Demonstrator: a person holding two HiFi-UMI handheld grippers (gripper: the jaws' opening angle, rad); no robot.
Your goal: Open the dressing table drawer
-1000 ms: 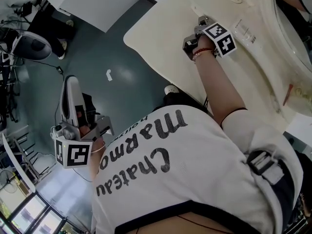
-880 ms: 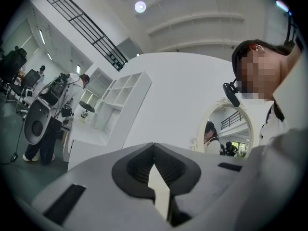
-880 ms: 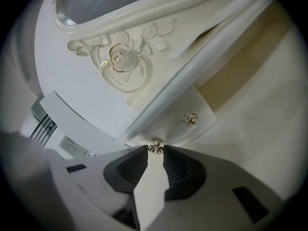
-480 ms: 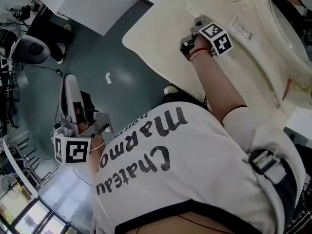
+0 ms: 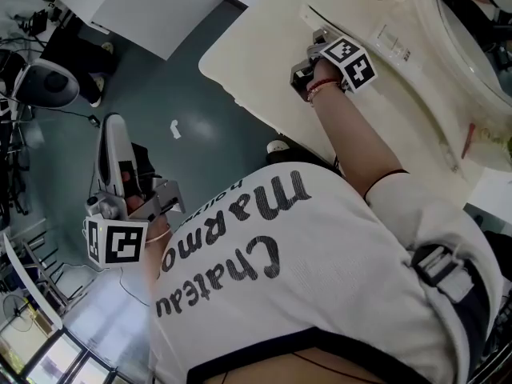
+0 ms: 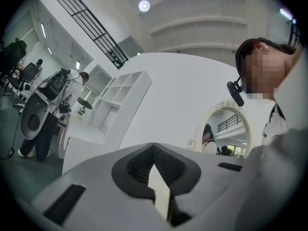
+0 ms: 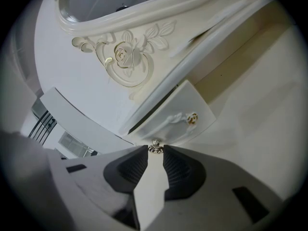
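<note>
The cream dressing table (image 5: 264, 70) fills the upper right of the head view. Its small drawer front (image 7: 179, 110) stands slightly out from the frame, with a dark gap along its upper edge. My right gripper (image 7: 155, 150) is shut on a small metal knob (image 7: 155, 147) at the drawer's near end; a second gold knob (image 7: 192, 118) sits further along. From above, the right gripper (image 5: 316, 40) reaches over the table top to the drawer. The left gripper (image 5: 112, 134) hangs over the floor at the left, and the left gripper (image 6: 154, 146) is shut on nothing.
An oval mirror with a carved rose frame (image 7: 126, 57) rises behind the drawer. Grey floor (image 5: 184, 78) lies left of the table. A white shelf unit (image 6: 115, 97), a second oval mirror (image 6: 226, 129) and people stand across the room. A person's torso fills the lower head view.
In the head view my right gripper has drifted slightly up and left, still on the knob. The left gripper has kept its place.
</note>
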